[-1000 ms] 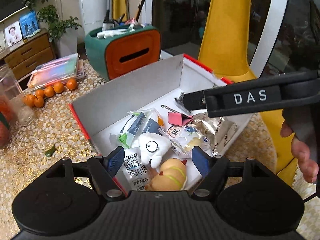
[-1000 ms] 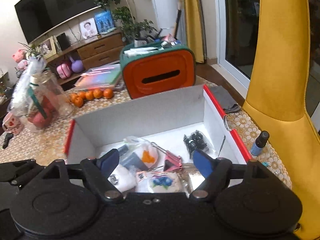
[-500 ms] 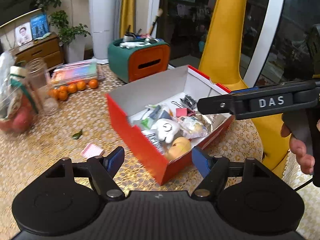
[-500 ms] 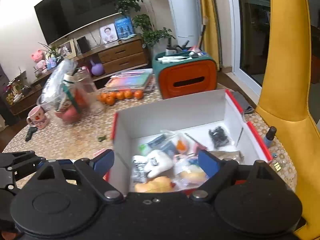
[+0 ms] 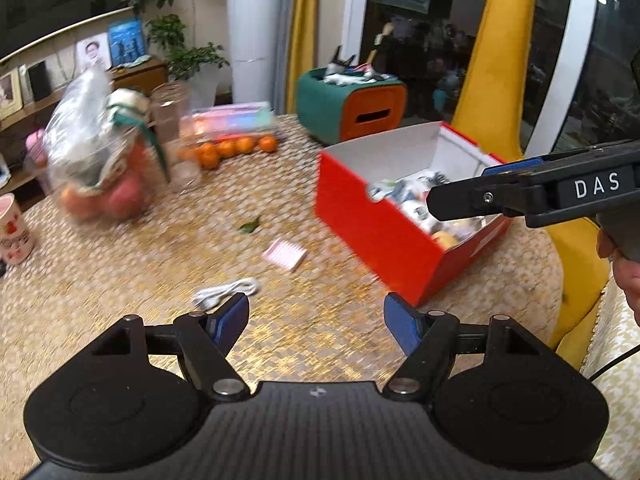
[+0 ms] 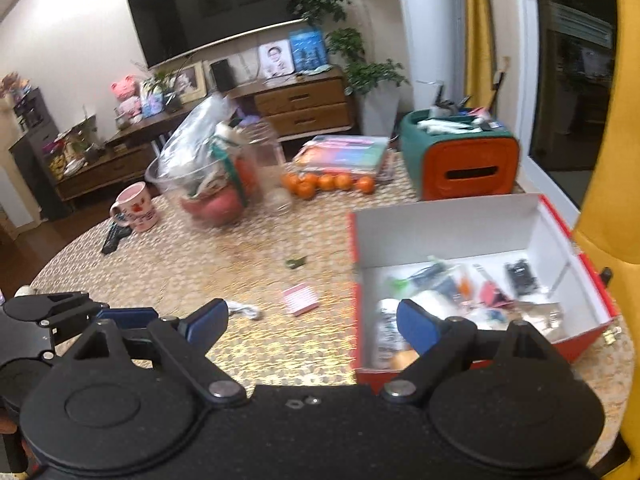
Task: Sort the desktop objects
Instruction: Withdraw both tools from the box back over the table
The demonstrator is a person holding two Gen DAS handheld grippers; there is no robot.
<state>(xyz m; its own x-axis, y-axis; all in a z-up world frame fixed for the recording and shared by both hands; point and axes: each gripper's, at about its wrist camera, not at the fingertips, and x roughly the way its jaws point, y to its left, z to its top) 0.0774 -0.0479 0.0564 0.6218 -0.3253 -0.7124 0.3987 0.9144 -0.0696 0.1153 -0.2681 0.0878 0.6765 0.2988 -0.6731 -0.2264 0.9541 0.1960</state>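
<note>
Left wrist view: the left gripper [image 5: 316, 316] hangs over bare tabletop, its blue pads [image 5: 230, 318] well apart with nothing between them. Just ahead of the left pad lies a white cable [image 5: 224, 291], and beyond it a pink pad [image 5: 285, 254] and a green leaf [image 5: 250, 225]. The red box [image 5: 384, 236] sits to the right near the table [image 5: 120, 280] edge, open-topped and filled with small items, blurred. The right gripper [image 5: 536, 192] reaches in from the right above the box, a hand [image 5: 624, 276] behind it. Oranges [image 5: 228, 148] lie at the far side by a green-and-orange organiser [image 5: 352, 106]. Right wrist view: the right gripper [image 6: 312, 320] has just been opening and its fingers stand wide apart, empty. Its right pad [image 6: 418, 326] overlaps the box [image 6: 460, 220] near wall; the left pad is above the table [image 6: 200, 256]. The cable [image 6: 244, 309] and pink pad [image 6: 300, 300] lie between the fingers, farther off. The left gripper [image 6: 92, 316] shows at the left edge. A pink mug [image 6: 134, 208] stands far left.
</note>
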